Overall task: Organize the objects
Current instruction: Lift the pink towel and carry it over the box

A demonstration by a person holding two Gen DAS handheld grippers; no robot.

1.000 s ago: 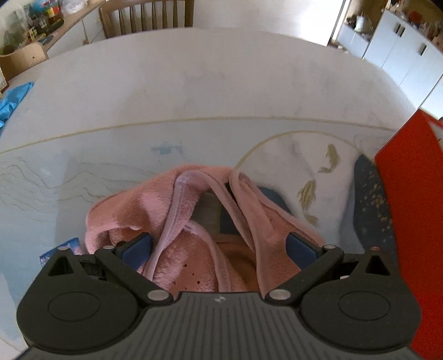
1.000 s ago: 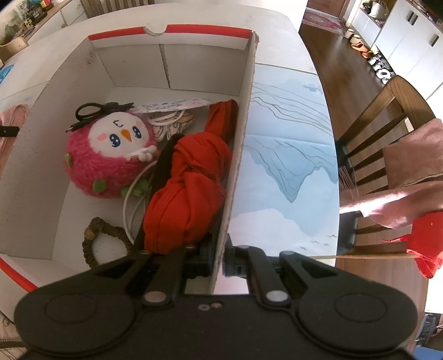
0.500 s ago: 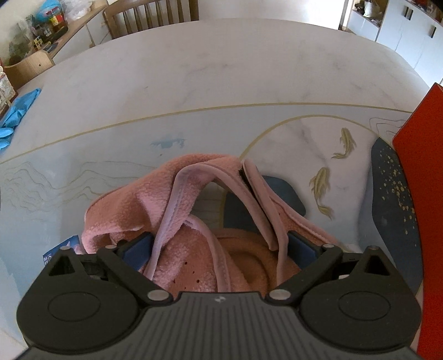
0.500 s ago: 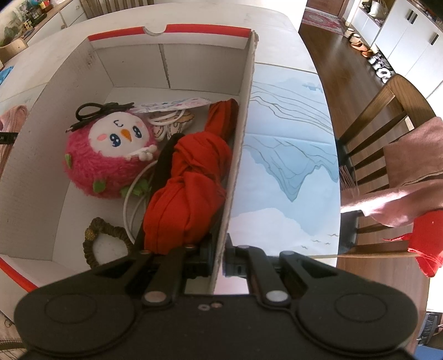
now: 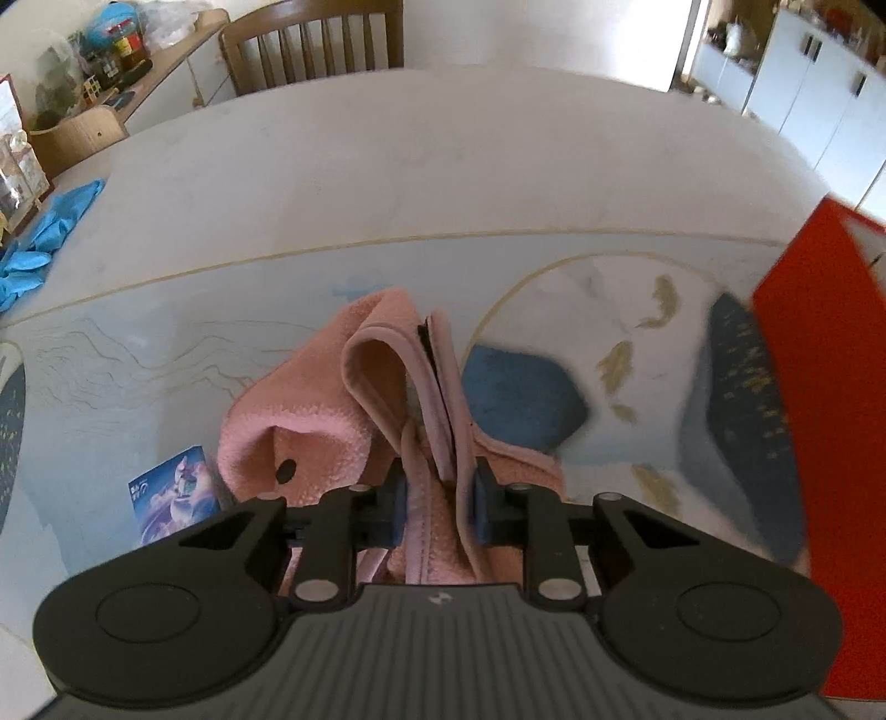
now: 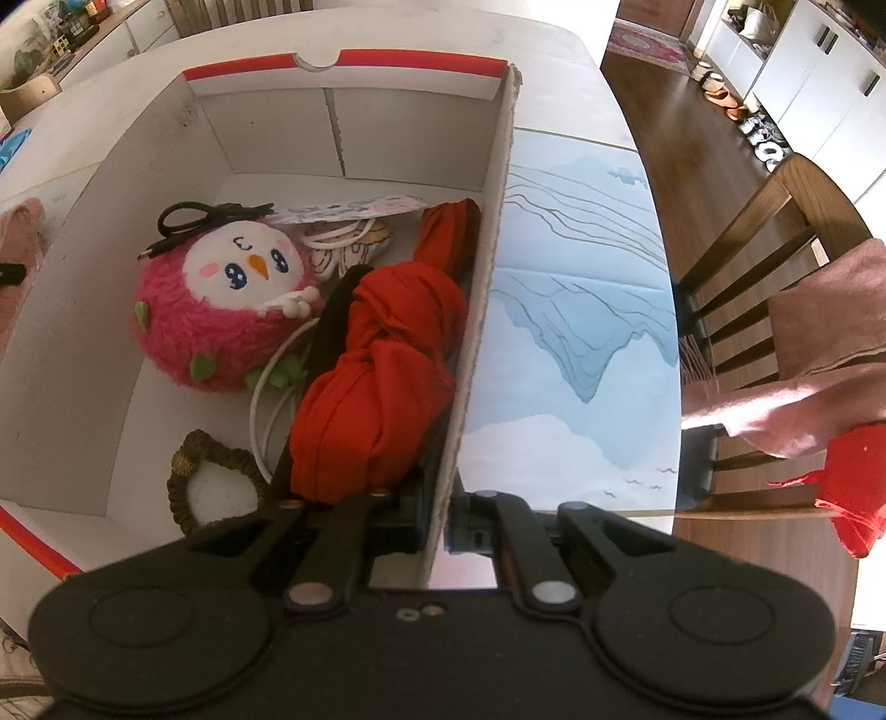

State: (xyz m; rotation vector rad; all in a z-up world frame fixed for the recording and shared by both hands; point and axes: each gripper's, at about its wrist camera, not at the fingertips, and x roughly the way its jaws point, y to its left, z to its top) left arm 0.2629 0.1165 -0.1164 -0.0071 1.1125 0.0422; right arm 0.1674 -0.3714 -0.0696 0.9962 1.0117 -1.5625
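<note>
My left gripper (image 5: 437,498) is shut on a pink fleece garment (image 5: 332,421), which hangs bunched from the jaws above the patterned table mat (image 5: 166,360). My right gripper (image 6: 440,526) is shut on the right wall of a red-and-white cardboard box (image 6: 487,266). Inside the box lie a pink plush bird (image 6: 221,310), a knotted red cloth (image 6: 382,387), a black cable (image 6: 194,221), a white cable (image 6: 266,399) and a brown hair tie (image 6: 205,476). The box's red outer side (image 5: 819,387) shows at the right of the left wrist view.
A small blue card (image 5: 171,493) lies on the mat beside the garment. Blue gloves (image 5: 39,249) lie at the table's far left edge. Wooden chairs stand at the far side (image 5: 315,50) and at the right (image 6: 775,266), the latter draped with cloth.
My left gripper has closed on the pink garment and lifted it, so the fabric now bunches narrowly between the jaws. The right gripper and the box have not moved.
</note>
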